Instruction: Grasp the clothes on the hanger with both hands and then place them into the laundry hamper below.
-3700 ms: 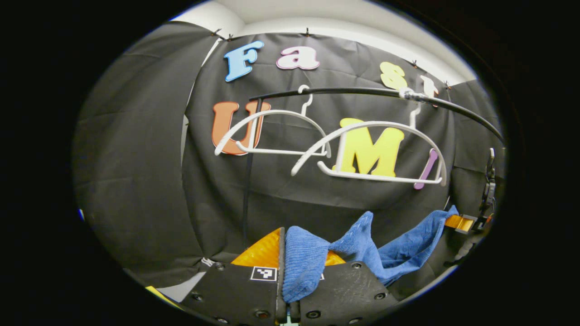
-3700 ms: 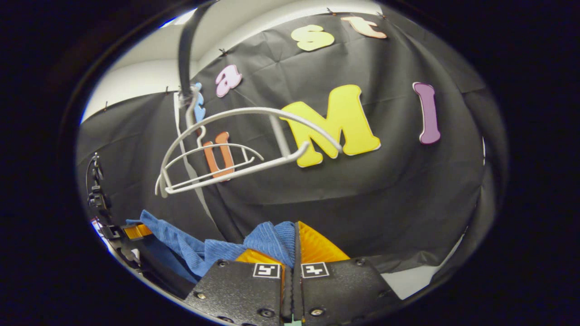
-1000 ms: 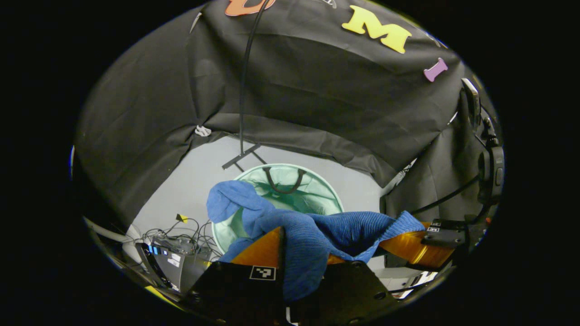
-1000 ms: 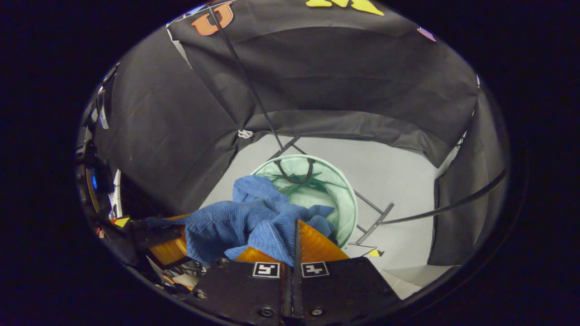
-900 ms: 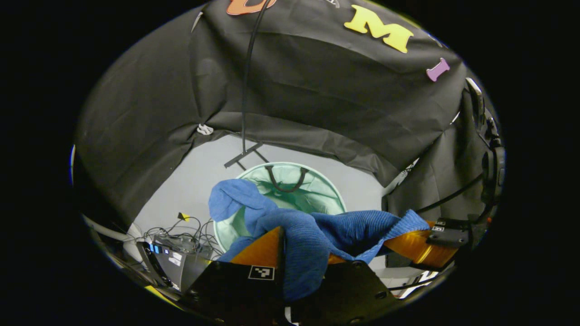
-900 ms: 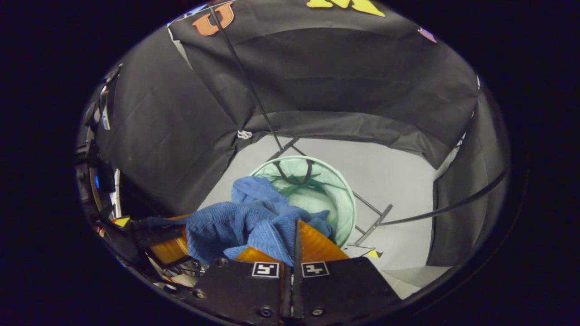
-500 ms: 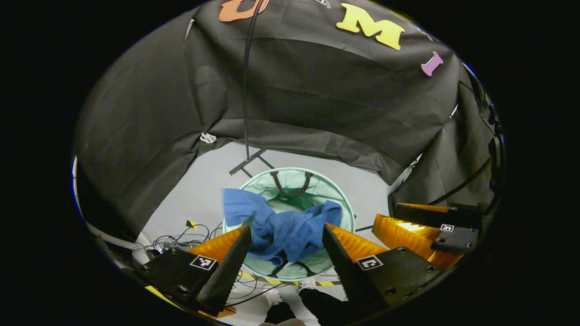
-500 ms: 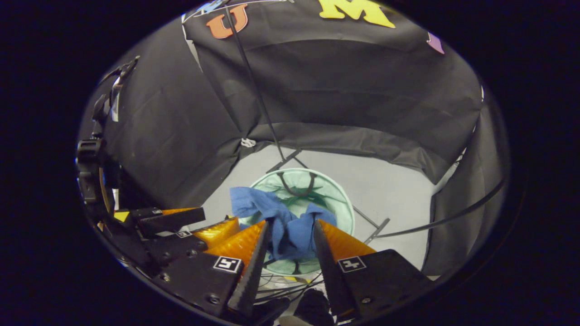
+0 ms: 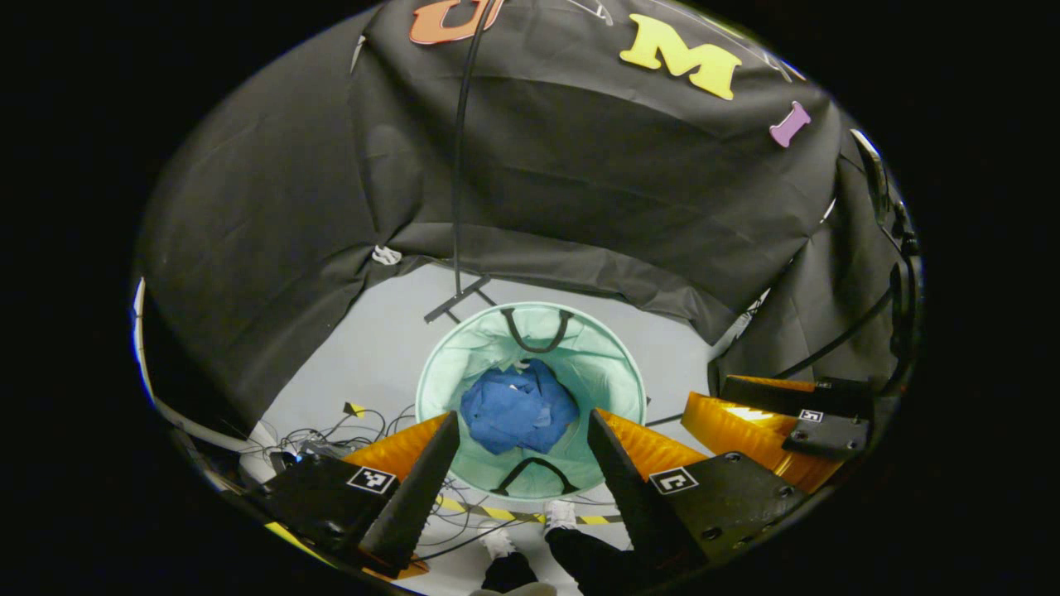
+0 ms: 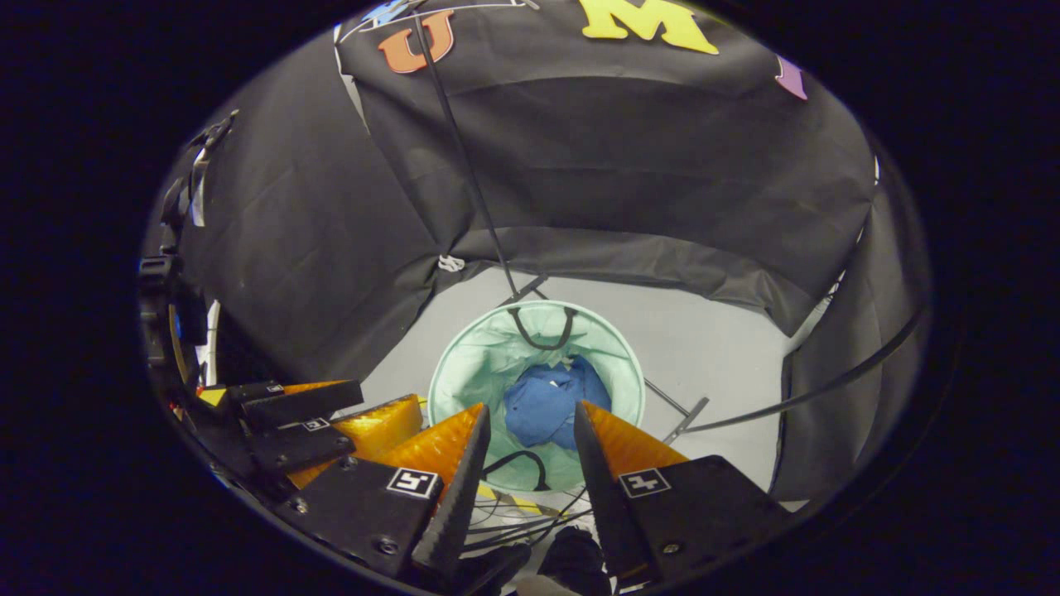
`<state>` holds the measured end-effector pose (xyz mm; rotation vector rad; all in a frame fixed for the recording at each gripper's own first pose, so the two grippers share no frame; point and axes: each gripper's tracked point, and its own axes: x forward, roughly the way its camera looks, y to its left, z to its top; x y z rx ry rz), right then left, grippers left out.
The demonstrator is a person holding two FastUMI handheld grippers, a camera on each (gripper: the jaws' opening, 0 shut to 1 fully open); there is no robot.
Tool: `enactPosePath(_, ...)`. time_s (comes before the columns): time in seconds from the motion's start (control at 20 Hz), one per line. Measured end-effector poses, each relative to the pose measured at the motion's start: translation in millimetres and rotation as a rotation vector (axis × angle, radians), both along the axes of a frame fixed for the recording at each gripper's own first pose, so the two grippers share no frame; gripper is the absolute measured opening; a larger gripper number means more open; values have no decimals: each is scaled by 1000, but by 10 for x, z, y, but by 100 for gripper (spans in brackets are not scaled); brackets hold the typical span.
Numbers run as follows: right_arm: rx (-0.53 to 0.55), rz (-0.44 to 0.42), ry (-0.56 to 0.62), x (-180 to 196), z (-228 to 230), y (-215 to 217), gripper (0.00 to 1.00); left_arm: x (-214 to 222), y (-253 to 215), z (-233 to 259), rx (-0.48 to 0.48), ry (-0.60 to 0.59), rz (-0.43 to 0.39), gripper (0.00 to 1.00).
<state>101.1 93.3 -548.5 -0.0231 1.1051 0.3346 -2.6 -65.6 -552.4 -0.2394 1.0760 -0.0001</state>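
In the left gripper view, the left gripper (image 9: 517,451) hangs above the mint-green laundry hamper (image 9: 439,377) with its jaws spread and nothing between them; the blue knitted garment (image 9: 518,408) lies crumpled at the bottom of the hamper, clear of the rim. Off to the side the right gripper (image 9: 778,414) shows, also empty. In the right gripper view, the right gripper (image 10: 530,451) is poised over the same hamper with jaws spread, the garment bundled inside below it, and the left gripper (image 10: 315,422) sits just beside it. A black stand pole (image 10: 464,165) rises behind the hamper from the grey floor (image 10: 712,348). To my eye the drop is done; what remains is simply to lift both grippers away.
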Motion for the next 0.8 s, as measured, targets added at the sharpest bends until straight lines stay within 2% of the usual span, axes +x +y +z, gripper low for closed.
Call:
enactPosePath(0.05,-1,0,-8,3,4,0,65,-6,10,43,0,-8,-2,95)
enactPosePath(0.1,-5,-4,-19,24,31,-7,65,-9,31,108,6,-18,-4,100)
enactPosePath(0.15,-13,-7,-36,39,122,-10,68,-2,71,195,15,-35,-3,95)
enactPosePath(0.2,-10,-15,-71,55,270,-8,66,-4,102,263,17,-58,-3,95)
enactPosePath(0.25,-8,-23,-105,56,465,20,70,19,130,385,22,-88,1,95)
enactPosePath(0.5,-11,-69,-313,153,1347,-98,66,106,304,1238,43,-259,-10,95)
enactPosePath(0.65,21,-118,-439,127,2056,-123,71,162,368,1830,55,-385,-34,95)
enactPosePath(0.8,44,-135,-577,48,2822,-273,96,135,408,2414,68,-515,-55,95)
